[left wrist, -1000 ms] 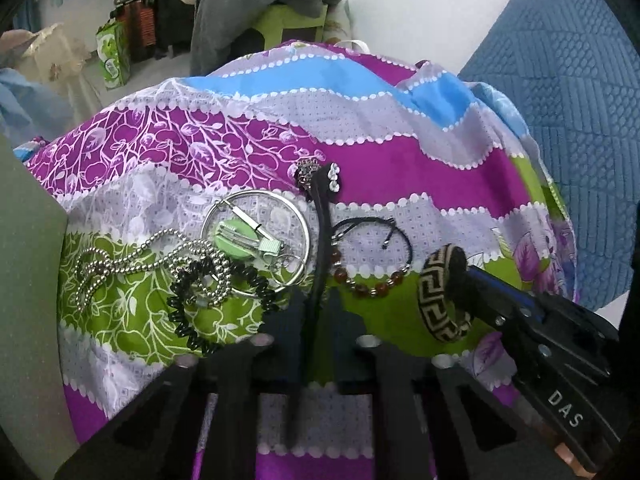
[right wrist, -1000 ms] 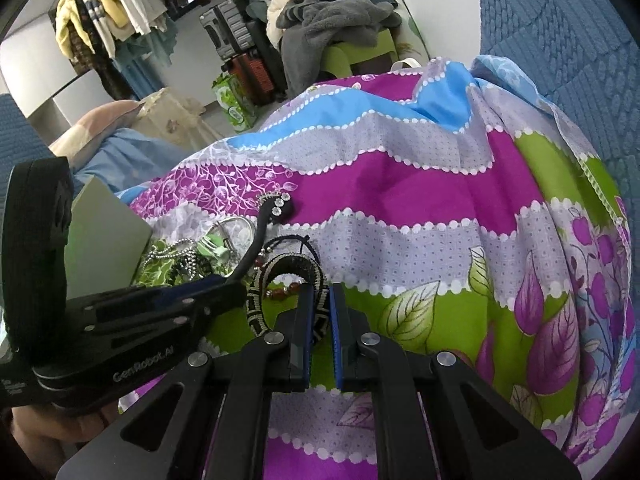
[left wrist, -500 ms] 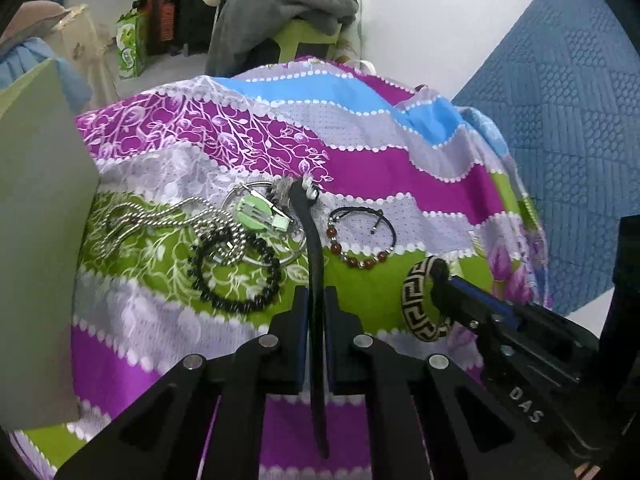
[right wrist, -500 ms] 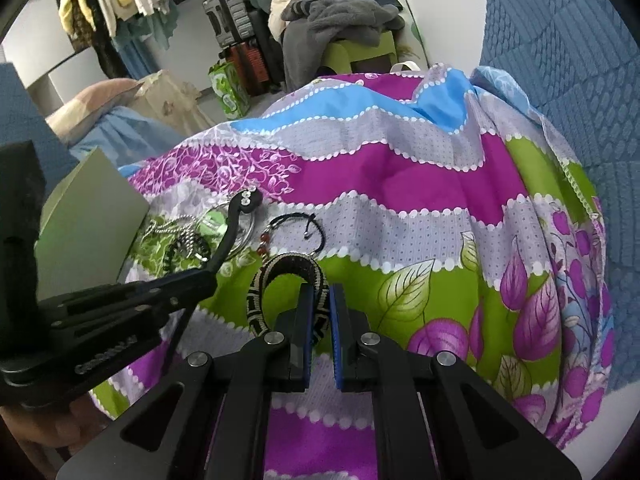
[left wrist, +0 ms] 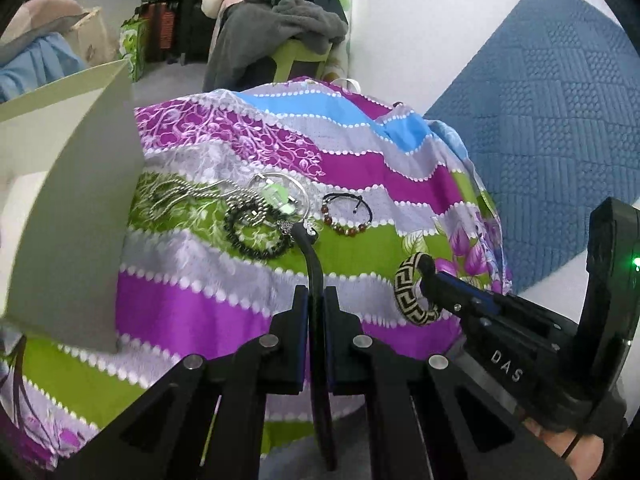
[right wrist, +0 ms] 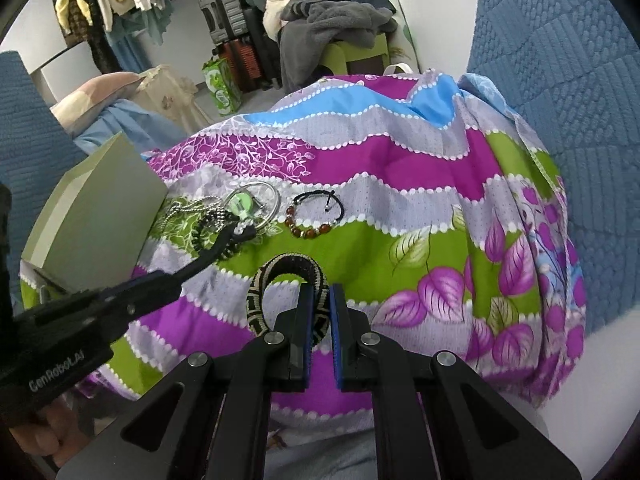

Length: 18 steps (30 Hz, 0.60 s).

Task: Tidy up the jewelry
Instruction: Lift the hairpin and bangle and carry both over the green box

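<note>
"DAS" is printed on the right gripper (left wrist: 430, 286) body; "GenRobot.AI" is printed on the left gripper (right wrist: 176, 276) body.

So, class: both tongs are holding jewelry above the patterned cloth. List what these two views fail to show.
- Left wrist view: the black strap's lower end, hidden between and beneath the left tongs.
- Right wrist view: the near side of the woven bangle, covered by the right tongs.
- Both views: the inside of the pale green box; only its outer wall shows.
</note>
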Each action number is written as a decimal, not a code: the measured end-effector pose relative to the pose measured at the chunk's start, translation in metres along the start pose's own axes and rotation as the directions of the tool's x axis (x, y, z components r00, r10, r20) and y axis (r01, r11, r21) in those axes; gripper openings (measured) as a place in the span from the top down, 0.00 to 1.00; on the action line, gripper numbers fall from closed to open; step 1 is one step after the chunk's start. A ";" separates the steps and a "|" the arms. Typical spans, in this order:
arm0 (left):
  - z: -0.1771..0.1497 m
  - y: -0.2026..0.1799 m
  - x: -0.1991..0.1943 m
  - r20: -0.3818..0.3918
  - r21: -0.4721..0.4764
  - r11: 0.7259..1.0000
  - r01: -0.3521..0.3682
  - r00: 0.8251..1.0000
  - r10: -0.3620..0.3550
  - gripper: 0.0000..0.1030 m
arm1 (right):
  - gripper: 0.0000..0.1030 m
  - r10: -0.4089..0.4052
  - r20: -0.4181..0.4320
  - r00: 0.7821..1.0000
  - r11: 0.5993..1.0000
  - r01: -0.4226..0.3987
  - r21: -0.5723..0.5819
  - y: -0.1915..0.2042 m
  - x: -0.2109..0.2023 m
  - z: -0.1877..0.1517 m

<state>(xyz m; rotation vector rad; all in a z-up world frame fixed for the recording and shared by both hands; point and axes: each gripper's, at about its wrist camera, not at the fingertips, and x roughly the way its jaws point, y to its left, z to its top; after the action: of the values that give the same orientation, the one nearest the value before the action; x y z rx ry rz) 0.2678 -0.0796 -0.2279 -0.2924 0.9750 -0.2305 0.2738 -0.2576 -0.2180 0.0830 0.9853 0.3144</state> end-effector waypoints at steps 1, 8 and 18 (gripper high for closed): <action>0.000 0.002 -0.004 0.004 -0.005 1.000 0.003 1.000 -0.003 0.96 | 0.94 -0.001 -0.006 1.000 1.000 0.001 0.008 0.002 -0.002 -0.001; 0.016 0.009 -0.025 0.040 -0.010 1.000 0.010 0.999 -0.009 0.96 | 0.94 -0.028 -0.026 0.999 0.999 0.028 0.016 0.008 -0.005 0.003; 0.043 0.011 -0.068 0.112 0.008 1.000 0.028 0.993 -0.028 0.96 | 0.94 -0.033 -0.008 0.999 0.999 0.033 0.006 0.022 -0.027 0.024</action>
<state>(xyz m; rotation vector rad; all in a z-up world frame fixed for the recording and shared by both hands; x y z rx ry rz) 0.2678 -0.0412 -0.1560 -0.3104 0.8600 -0.2402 0.2747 -0.2425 -0.1788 0.0711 0.9946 0.2820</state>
